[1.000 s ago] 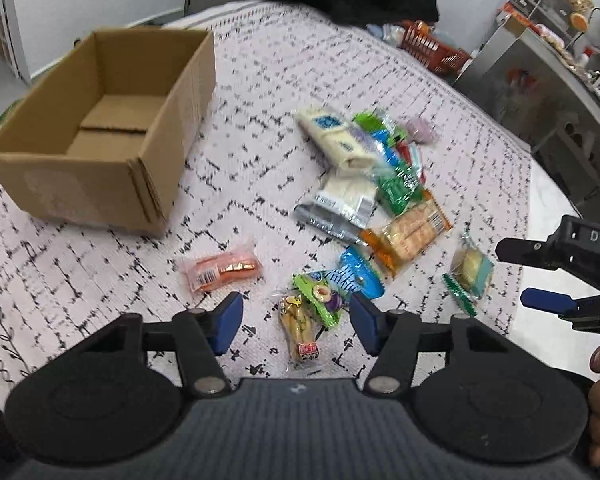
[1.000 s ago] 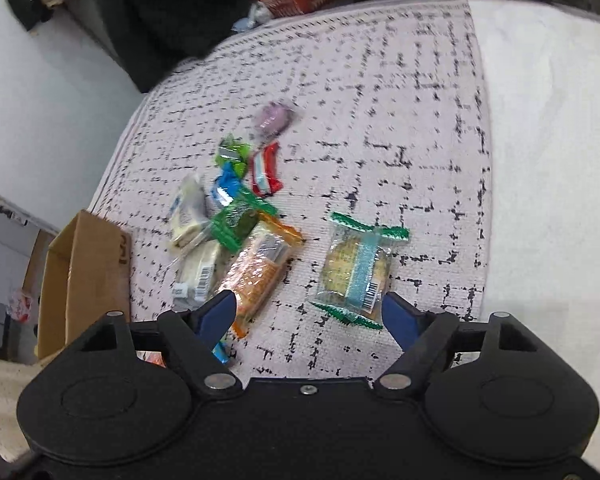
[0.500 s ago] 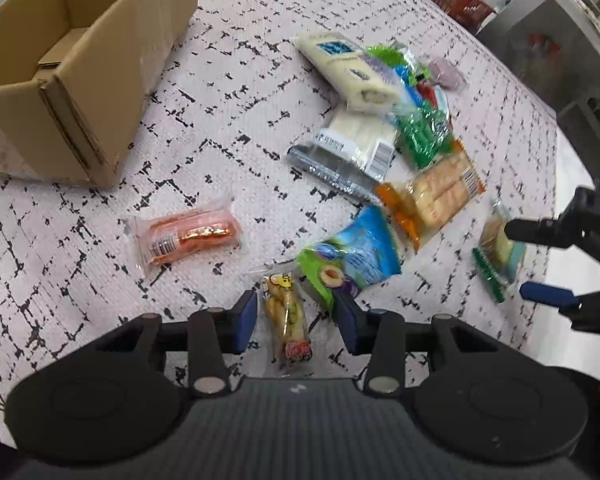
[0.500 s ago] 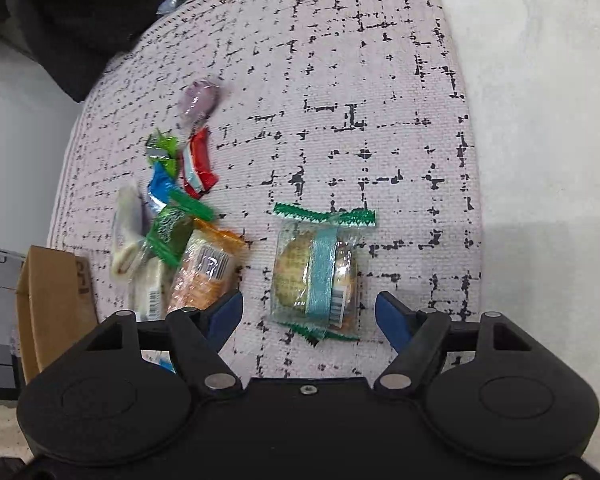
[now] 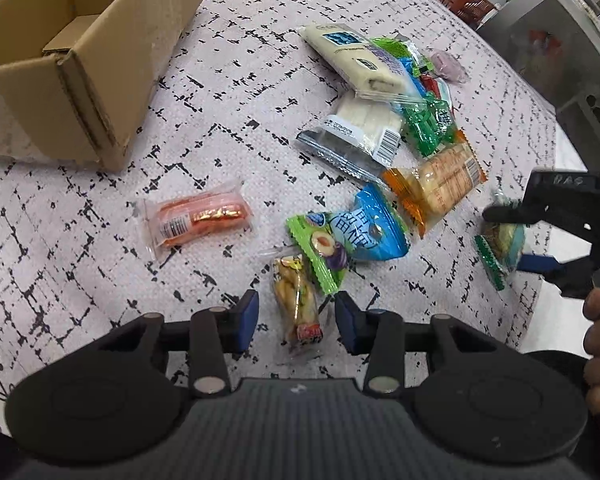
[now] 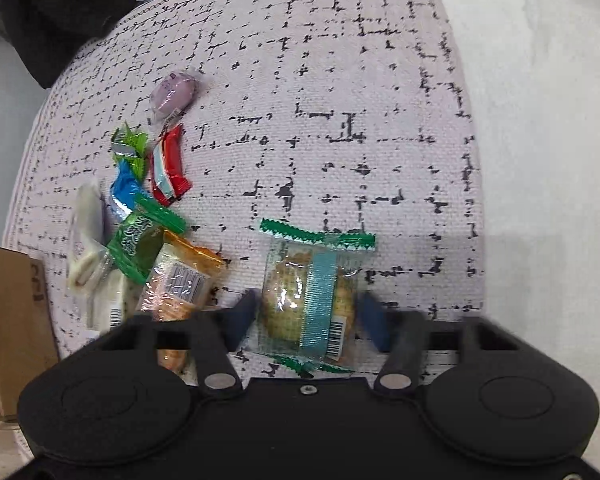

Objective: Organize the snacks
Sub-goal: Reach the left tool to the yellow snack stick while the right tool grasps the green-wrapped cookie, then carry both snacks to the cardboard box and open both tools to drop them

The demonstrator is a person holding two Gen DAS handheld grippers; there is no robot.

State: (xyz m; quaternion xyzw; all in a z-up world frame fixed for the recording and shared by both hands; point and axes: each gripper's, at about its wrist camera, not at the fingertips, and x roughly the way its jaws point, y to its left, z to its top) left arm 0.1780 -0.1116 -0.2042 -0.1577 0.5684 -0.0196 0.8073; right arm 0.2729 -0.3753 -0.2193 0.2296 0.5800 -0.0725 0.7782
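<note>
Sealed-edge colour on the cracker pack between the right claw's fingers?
Green, clearest in right wrist view.

I've dropped both grippers closer to the cloth. My left gripper (image 5: 296, 316) has narrowed its gap and now straddles the yellow snack packet (image 5: 297, 307). My right gripper (image 6: 306, 316) has advanced until the green-edged biscuit packet (image 6: 312, 300) sits between its fingers.

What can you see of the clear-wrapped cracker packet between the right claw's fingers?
The cracker packet is a clear plastic wrapper with green zigzag-cut end seals, a teal band down its middle and a barcode near its lower corner. Round pale crackers show inside. It lies flat on the patterned tablecloth, apart from the snack pile. The open right claw straddles it, one blue finger on each side.
</note>
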